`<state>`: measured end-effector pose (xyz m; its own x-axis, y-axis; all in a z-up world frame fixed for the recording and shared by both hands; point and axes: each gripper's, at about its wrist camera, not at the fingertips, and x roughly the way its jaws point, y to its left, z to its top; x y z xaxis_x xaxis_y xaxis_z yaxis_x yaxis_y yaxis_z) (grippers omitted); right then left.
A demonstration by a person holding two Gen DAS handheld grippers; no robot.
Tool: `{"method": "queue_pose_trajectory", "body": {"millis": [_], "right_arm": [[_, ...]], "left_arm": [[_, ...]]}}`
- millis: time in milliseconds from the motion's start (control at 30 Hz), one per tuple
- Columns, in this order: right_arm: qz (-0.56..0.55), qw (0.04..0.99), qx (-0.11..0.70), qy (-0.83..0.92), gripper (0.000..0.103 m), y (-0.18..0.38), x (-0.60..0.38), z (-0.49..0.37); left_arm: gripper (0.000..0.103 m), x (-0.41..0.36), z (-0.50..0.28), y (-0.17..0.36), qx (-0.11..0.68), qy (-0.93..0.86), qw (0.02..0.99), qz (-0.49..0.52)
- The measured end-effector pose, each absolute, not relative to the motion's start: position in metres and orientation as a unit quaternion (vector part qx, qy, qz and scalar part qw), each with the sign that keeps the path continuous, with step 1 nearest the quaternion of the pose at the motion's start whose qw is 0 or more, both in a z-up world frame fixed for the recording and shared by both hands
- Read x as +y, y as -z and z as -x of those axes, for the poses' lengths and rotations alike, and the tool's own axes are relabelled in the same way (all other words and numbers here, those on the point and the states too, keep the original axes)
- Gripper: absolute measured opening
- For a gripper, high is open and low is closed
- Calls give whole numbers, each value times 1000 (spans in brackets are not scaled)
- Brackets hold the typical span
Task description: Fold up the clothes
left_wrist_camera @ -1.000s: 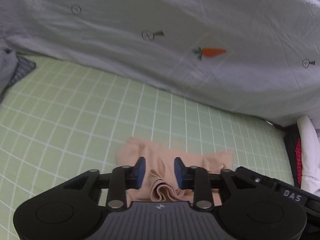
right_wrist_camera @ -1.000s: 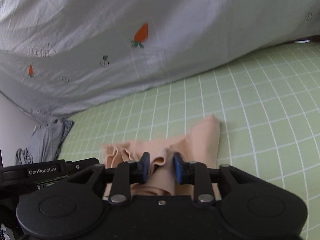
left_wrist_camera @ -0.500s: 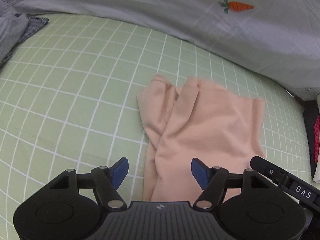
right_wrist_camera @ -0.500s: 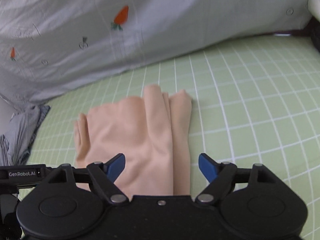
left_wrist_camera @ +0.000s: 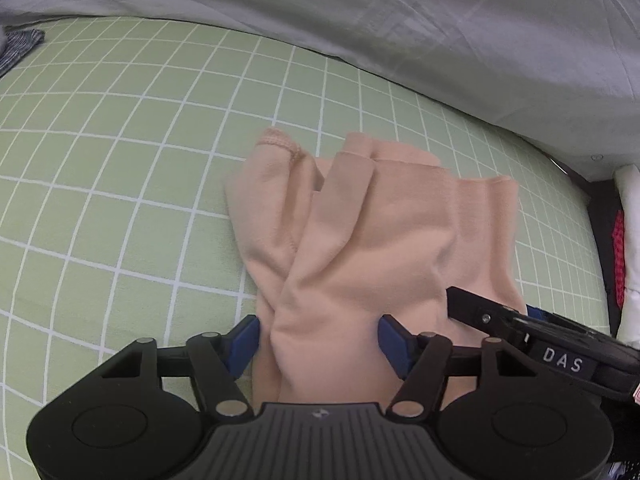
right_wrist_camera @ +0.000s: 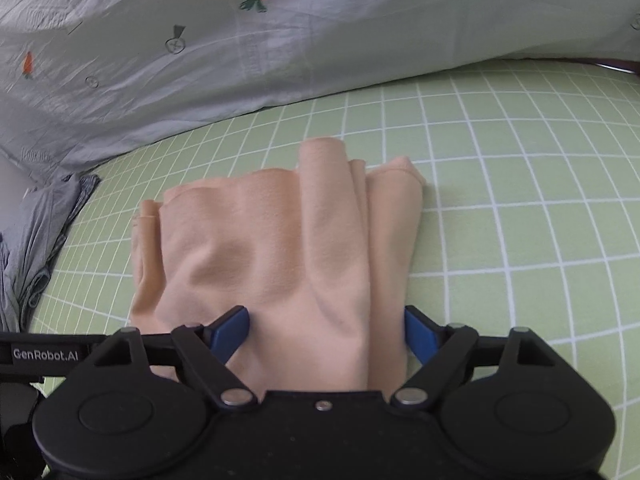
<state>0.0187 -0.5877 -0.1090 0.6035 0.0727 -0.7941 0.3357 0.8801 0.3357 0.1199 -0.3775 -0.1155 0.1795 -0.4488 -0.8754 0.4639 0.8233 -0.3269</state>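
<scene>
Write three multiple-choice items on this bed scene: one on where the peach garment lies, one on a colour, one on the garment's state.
1. The peach garment lies on: A) the green checked sheet B) a wooden floor C) a chair.
2. The gripper pads are: A) red B) blue C) white.
3. The garment is: A) hanging up B) rolled into a ball C) lying down, wrinkled.

Answers: 1 A, green grid fabric shows all round it; 2 B, both wrist views show blue pads; 3 C, it rests on the sheet with soft ridges running along it.

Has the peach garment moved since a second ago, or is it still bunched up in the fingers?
Yes. The peach garment now lies spread flat on the green checked sheet, farther toward the carrot-print duvet.
</scene>
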Motion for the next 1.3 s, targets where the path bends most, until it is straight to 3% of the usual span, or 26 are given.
{"method": "queue_pose_trajectory", "body": {"millis": [33, 100, 133, 167, 467, 900, 1300], "right_arm": [[-240, 864, 438, 69, 54, 108, -586, -19], [-241, 864, 436, 70, 41, 103, -581, -20], [-228, 868, 436, 73, 28, 97, -577, -18], [-213, 872, 435, 74, 21, 90, -572, -14], [-204, 884, 407, 103, 19, 35, -527, 55], [-217, 880, 381, 183, 19, 5, -481, 158], [-244, 871, 366, 220, 19, 14, -539, 263]], "left_arm": [[50, -377, -119, 114, 567, 298, 768, -3], [31, -376, -117, 112, 566, 299, 768, 4], [25, -374, -115, 107, 563, 299, 771, 8], [21, -372, -113, 103, 560, 298, 773, 12], [18, -337, -35, 49, 526, 348, 776, 18], [18, -305, 24, 27, 517, 416, 748, 14], [18, -387, 96, 20, 508, 450, 735, -6]]}}
